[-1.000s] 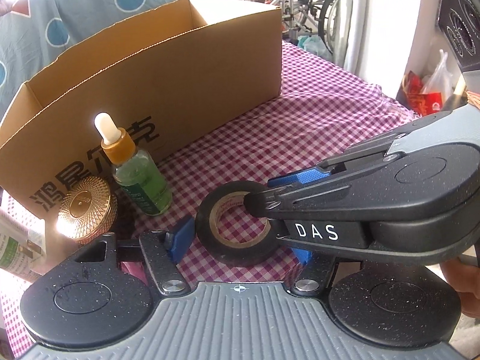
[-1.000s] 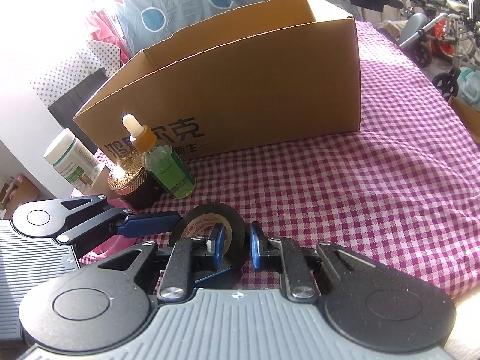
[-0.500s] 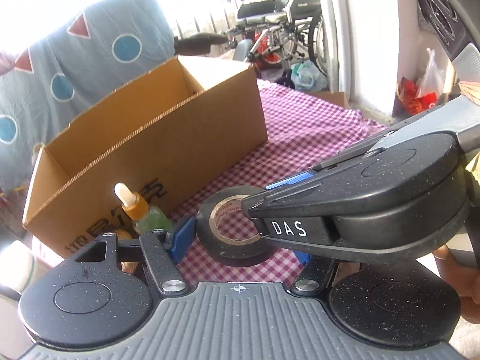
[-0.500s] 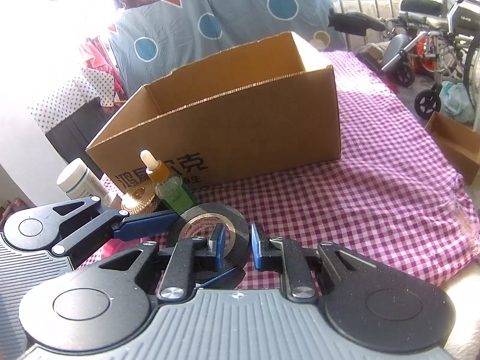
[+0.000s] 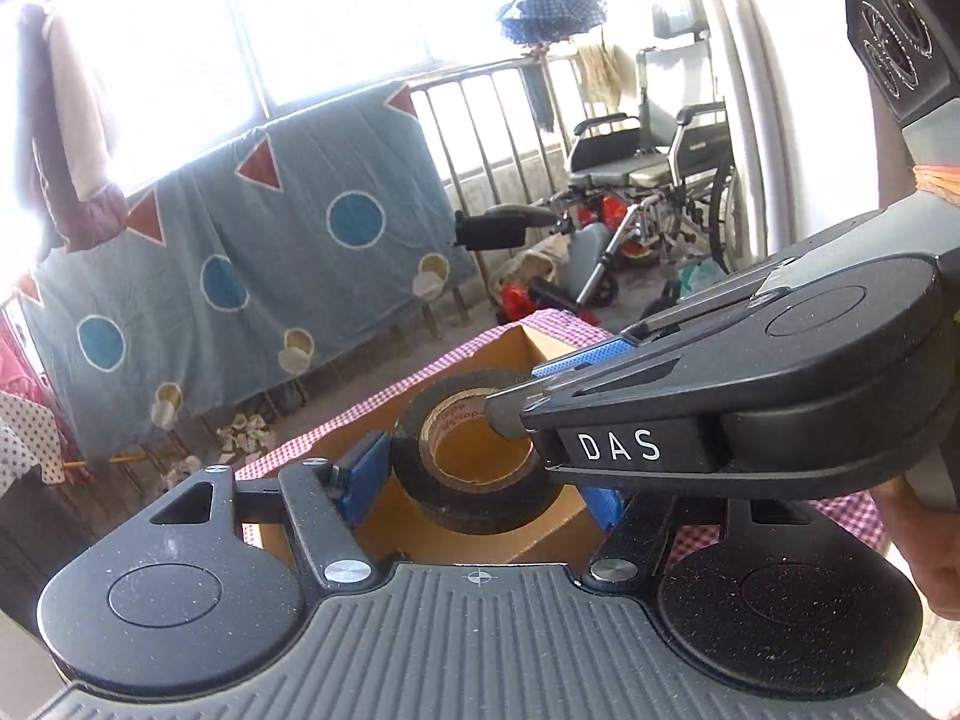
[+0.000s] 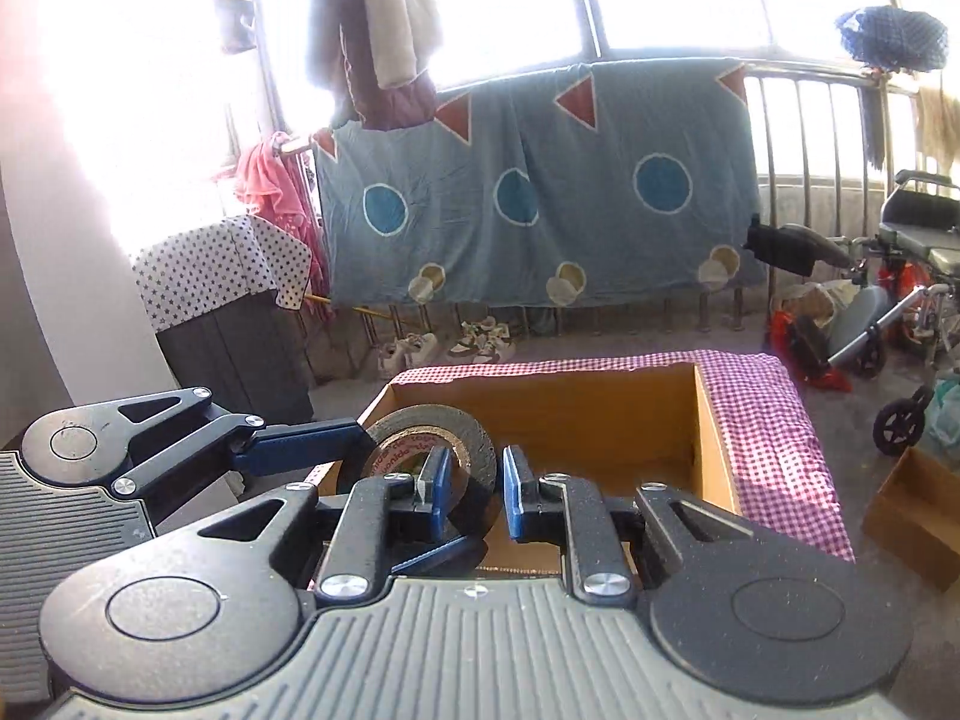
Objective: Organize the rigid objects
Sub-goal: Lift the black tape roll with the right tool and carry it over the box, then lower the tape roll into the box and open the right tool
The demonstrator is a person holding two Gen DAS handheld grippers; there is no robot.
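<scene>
"DAS" in white on right claw [image 5: 510, 420] housing; "tape" partly legible inside tape roll [image 5: 480, 480] core.

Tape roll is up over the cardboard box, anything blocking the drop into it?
Nothing visible. The tape roll, held by both tongs, the left tongs across it and the right tongs on its wall, hangs above the open cardboard box. The part of the box floor in view looks bare.

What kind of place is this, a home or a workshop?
Probably a home, on or beside an enclosed balcony: a blue blanket hangs over a metal railing, clothes dry by the window, and a wheelchair stands parked.
</scene>
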